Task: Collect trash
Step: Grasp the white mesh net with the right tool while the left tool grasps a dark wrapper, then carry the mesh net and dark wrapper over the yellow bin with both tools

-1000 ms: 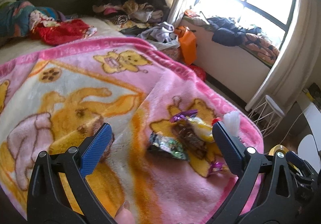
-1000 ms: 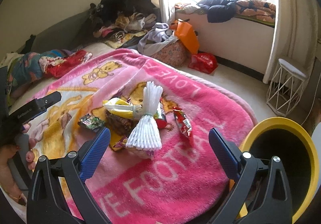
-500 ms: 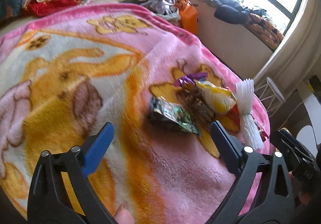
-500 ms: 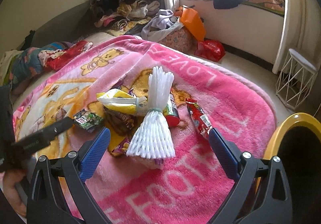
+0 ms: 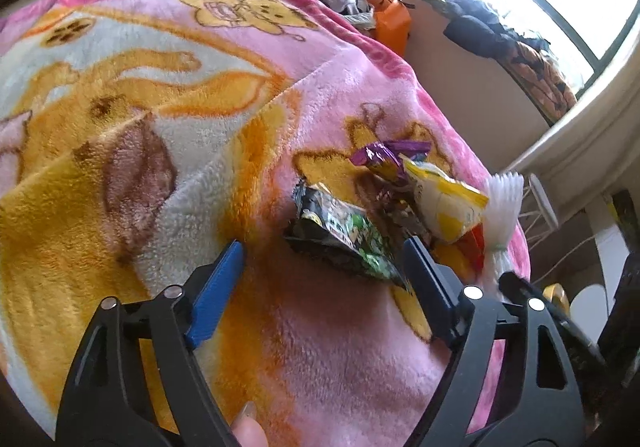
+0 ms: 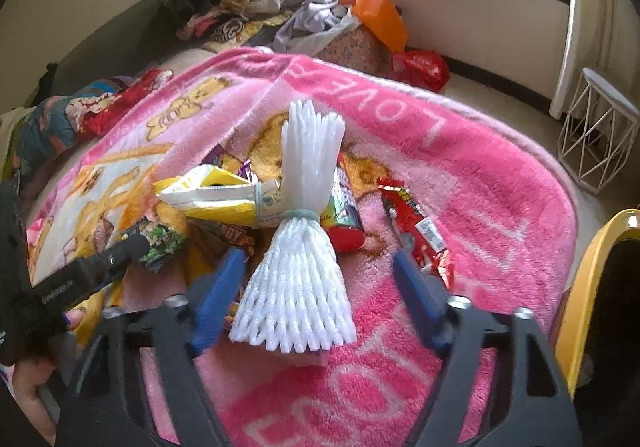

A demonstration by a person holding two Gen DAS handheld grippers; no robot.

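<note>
Both grippers wide open, holding nothing, and closer to the trash pile vs 0.5 s ago: left gripper now straddles the dark green wrapper, right gripper brackets the white foam net. Pile sits mid pink blanket, w/ yellow bag overlapping the net and red wrapper touching right finger. Yellow bin just beside blanket edge.
</note>
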